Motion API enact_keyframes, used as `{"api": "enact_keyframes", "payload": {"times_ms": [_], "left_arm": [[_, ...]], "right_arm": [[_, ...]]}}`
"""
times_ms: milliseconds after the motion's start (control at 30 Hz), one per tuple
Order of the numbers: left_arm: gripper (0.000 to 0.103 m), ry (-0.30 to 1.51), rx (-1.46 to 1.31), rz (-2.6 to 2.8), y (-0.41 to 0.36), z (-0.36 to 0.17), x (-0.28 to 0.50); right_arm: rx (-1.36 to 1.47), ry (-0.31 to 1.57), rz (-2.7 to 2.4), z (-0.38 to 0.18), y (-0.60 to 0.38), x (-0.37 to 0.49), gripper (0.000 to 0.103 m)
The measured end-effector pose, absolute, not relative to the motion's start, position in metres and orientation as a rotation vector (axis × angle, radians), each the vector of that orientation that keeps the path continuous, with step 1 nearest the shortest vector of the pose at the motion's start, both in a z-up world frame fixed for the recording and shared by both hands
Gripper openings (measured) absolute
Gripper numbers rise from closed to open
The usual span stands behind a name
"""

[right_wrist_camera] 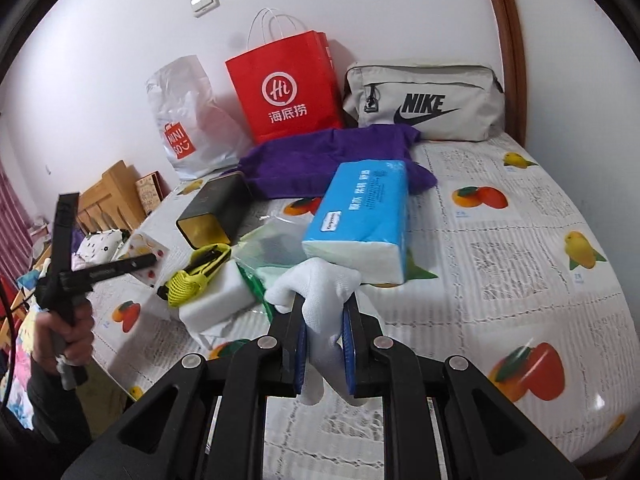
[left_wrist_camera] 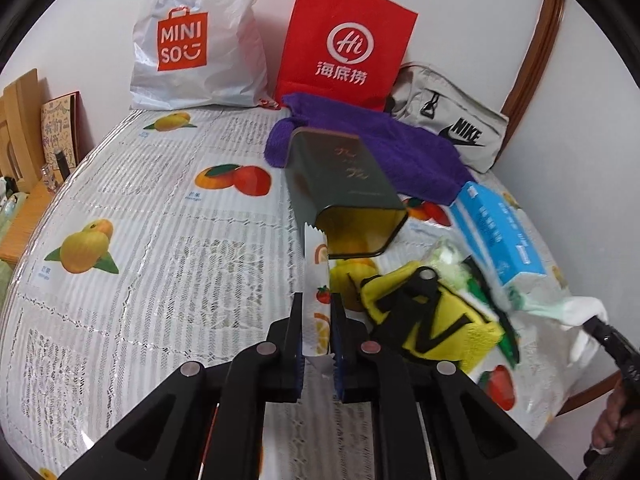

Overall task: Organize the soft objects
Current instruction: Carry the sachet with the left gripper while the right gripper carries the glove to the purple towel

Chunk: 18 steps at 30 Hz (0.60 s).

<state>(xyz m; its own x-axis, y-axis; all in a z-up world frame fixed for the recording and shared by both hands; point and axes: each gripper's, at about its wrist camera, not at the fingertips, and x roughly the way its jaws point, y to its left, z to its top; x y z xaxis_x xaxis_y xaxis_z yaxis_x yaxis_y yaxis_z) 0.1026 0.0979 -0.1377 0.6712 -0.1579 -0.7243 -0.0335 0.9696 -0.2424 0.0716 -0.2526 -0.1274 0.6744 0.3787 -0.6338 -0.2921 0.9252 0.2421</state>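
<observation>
Green tin [left_wrist_camera: 348, 192] lies open; left claw [left_wrist_camera: 318, 344] clamps sachet [left_wrist_camera: 316, 280]; right claw [right_wrist_camera: 326, 344] clamps white cloth [right_wrist_camera: 320, 292].

Left wrist: we look low along our fingers toward the back wall, near the green tin [left_wrist_camera: 346, 184] | Right wrist: we face likewise, from farther right | Shared: red paper bag [left_wrist_camera: 344, 40] [right_wrist_camera: 284, 88], purple towel [left_wrist_camera: 400, 148] [right_wrist_camera: 320, 160], tissue pack [left_wrist_camera: 500, 228] [right_wrist_camera: 360, 216]

Fruit-print packet [left_wrist_camera: 317, 300] upright, white glove [right_wrist_camera: 320, 300] crumpled, both pinched.
</observation>
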Motion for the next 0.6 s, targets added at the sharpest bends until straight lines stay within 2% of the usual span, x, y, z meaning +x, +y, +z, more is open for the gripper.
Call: {"api": "enact_keyframes", "payload": {"times_ms": [600], "left_arm": [[0.01,0.819,-0.241,-0.166,0.069,-0.085,0.133]], "right_arm": [[0.121,0.668,0.395,-0.073,-0.265,0.08,0.015]]}}
